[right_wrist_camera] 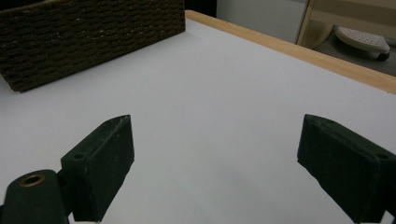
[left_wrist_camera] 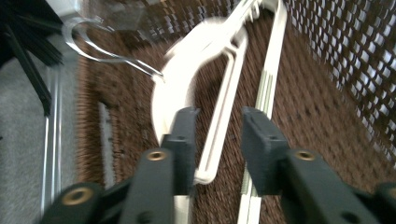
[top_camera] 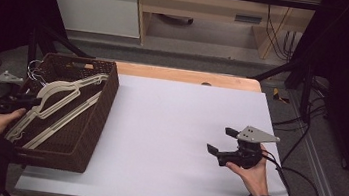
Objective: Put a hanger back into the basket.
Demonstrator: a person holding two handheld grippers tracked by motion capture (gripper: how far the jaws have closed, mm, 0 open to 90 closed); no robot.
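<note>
Step in hand, as judged: picking a white hanger [top_camera: 64, 95] out of the brown wicker basket [top_camera: 102, 114] at the left edge of the counter [top_camera: 167, 142]. The left gripper [left_wrist_camera: 218, 122] is lowered into the basket, its fingers [left_wrist_camera: 184, 135] spread a little way, with the hanger's thin inner bar running up between them and its broad curved shoulder beside the left finger. Nothing is pinched yet; contact with the bar cannot be confirmed, as this view is blurred.

The right gripper [top_camera: 222, 140] rests in the hand over the bare counter, well apart from the basket, fingers [right_wrist_camera: 100, 163] spread wide and holding nothing.

Next move, as judged: close the left fingers on the bar, then lift clear of the basket wall without snagging the neighbouring hangers.

Condition of the hanger: white plastic, broad arched shoulders, slim lower bar, clear hook [left_wrist_camera: 100, 44] toward the basket's far left corner. It lies slanted among at least one other white hanger [left_wrist_camera: 266, 93].
</note>
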